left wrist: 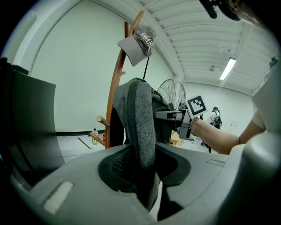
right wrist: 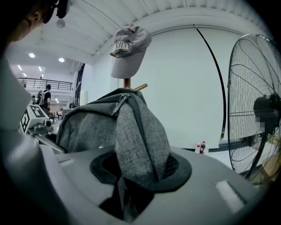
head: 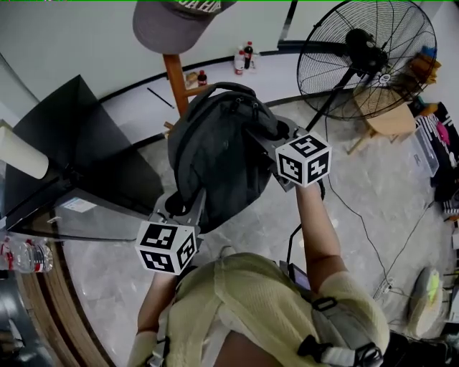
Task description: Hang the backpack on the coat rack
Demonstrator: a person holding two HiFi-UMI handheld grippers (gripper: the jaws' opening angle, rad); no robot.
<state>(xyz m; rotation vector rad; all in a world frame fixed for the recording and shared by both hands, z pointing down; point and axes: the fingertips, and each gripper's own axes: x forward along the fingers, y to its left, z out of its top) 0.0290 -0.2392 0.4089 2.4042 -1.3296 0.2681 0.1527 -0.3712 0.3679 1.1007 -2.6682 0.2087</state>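
Observation:
A dark grey backpack (head: 215, 154) hangs in the air between my two grippers, just in front of the wooden coat rack (head: 176, 82). A grey cap (head: 172, 21) sits on top of the rack. My left gripper (head: 185, 204) is shut on a grey strap (left wrist: 139, 118) at the pack's lower left. The right gripper (head: 258, 136) is shut on a fold of the backpack's grey fabric (right wrist: 140, 136) at its upper right. In the left gripper view the rack's pole (left wrist: 115, 92) and a side peg (left wrist: 103, 121) stand just behind the pack.
A large black floor fan (head: 366, 57) stands at the right, with a wooden stool (head: 387, 125) beside it. A dark slanted panel (head: 79, 143) is at the left. Bottles (head: 244, 57) stand by the far wall. A cable (head: 366, 229) runs across the floor.

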